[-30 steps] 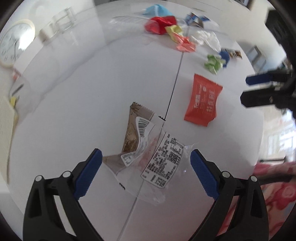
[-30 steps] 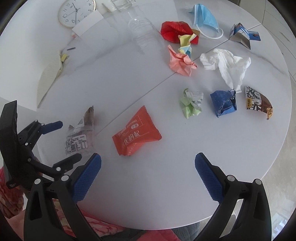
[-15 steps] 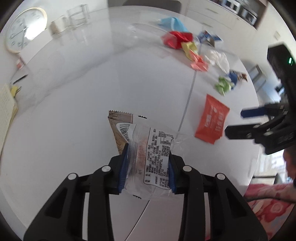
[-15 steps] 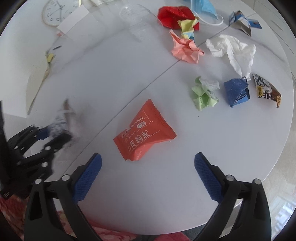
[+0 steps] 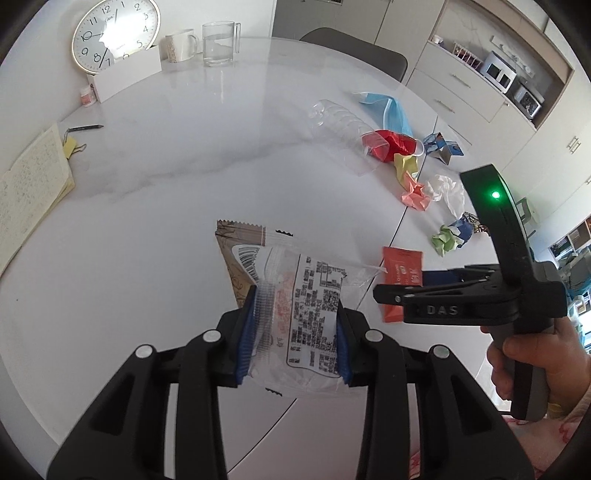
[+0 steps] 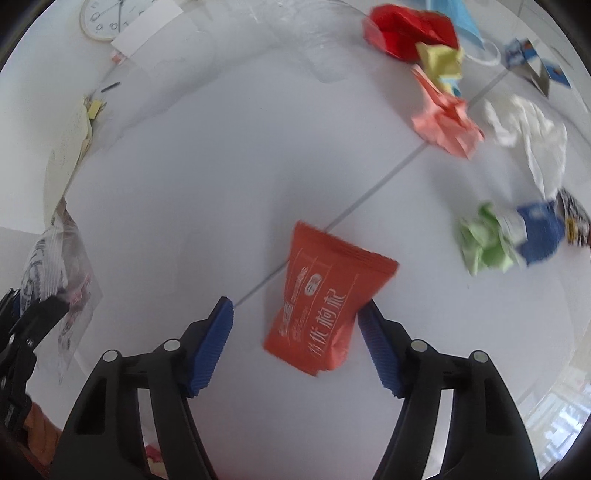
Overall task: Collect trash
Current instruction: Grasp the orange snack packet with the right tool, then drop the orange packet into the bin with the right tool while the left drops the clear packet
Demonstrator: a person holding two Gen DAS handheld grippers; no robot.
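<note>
My left gripper (image 5: 295,332) is shut on a clear printed wrapper (image 5: 310,306), with a brown wrapper (image 5: 236,251) caught behind it. Both hang above the white table (image 5: 147,221). In the right wrist view the left gripper (image 6: 33,317) shows at the left edge with the wrappers (image 6: 55,258). My right gripper (image 6: 295,343) points down over an orange snack packet (image 6: 325,306) lying on the table. Its jaws are closing with the packet between them. The right pad is at the packet's edge and the left pad stands apart from it. A hand holds the right gripper (image 5: 391,291).
Further back lie crumpled red (image 6: 406,29), yellow (image 6: 441,59), pink (image 6: 447,125) and green (image 6: 484,243) paper, a white tissue (image 6: 528,129), a blue scrap (image 6: 539,229), a blue mask (image 5: 384,107) and a clear cup (image 5: 332,114). A clock (image 5: 114,33), jug (image 5: 218,40) and notebook (image 5: 29,192) stand along the far and left sides.
My left gripper shut on the wrappers and lifted them off the table. My right gripper came down over the orange packet and its jaws narrowed around it.
</note>
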